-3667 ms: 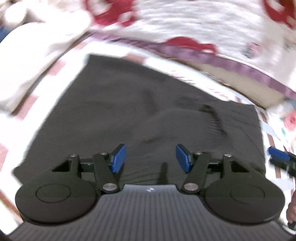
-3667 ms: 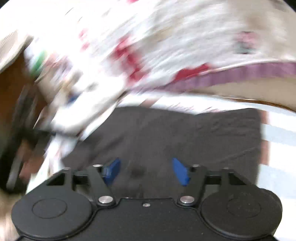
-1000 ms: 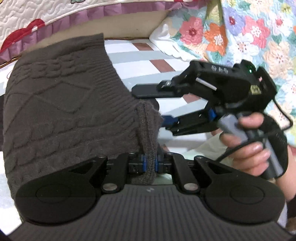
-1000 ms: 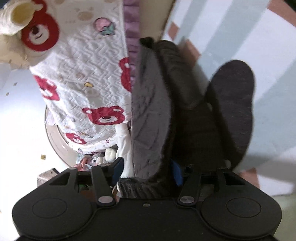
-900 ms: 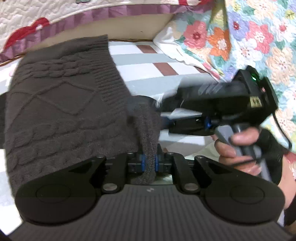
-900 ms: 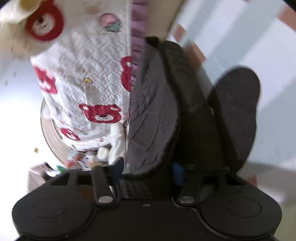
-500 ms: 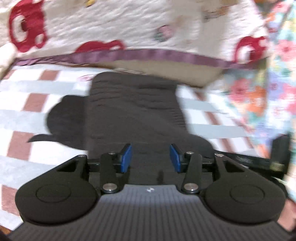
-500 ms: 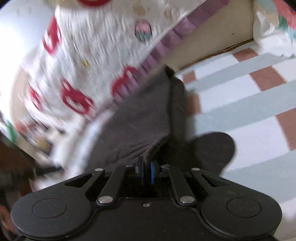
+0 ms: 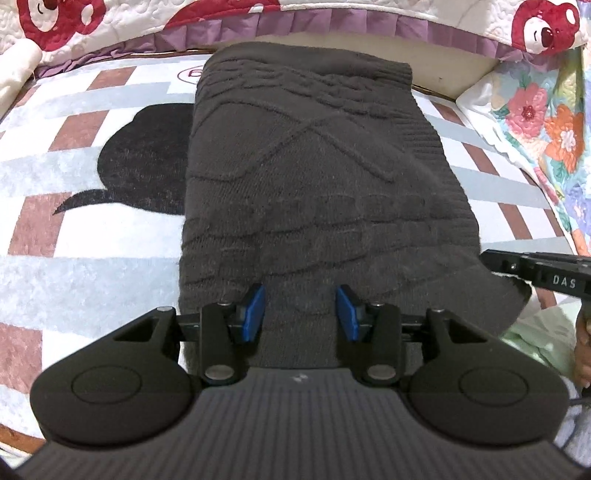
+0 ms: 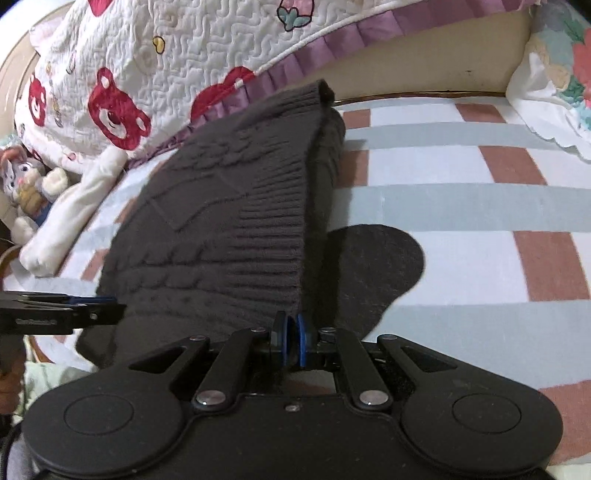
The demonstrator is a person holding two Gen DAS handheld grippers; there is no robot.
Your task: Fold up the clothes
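A dark grey cable-knit sweater (image 9: pixel 314 177) lies folded in a long block on the striped blanket (image 9: pixel 92 266). My left gripper (image 9: pixel 301 314) hovers open over the sweater's near end, its blue pads apart with nothing between them. In the right wrist view the sweater (image 10: pixel 229 221) runs away from me, and its ribbed hem edge rises up to my right gripper (image 10: pixel 291 343), which is shut on that edge. The right gripper (image 9: pixel 535 273) shows at the sweater's near right corner, and the left gripper (image 10: pixel 66 310) enters from the left edge.
A quilt with red bears (image 9: pixel 92 33) hangs behind the blanket. A floral pillow (image 9: pixel 546 122) lies at the right. White cloth (image 10: pixel 74 206) and a plush toy (image 10: pixel 26 181) sit at the far left. A black round print (image 10: pixel 369 266) marks the blanket beside the sweater.
My left gripper has let go of the sweater edge and opened. My right gripper has closed on the ribbed hem. The sweater has come down from hanging to lying folded on the blanket.
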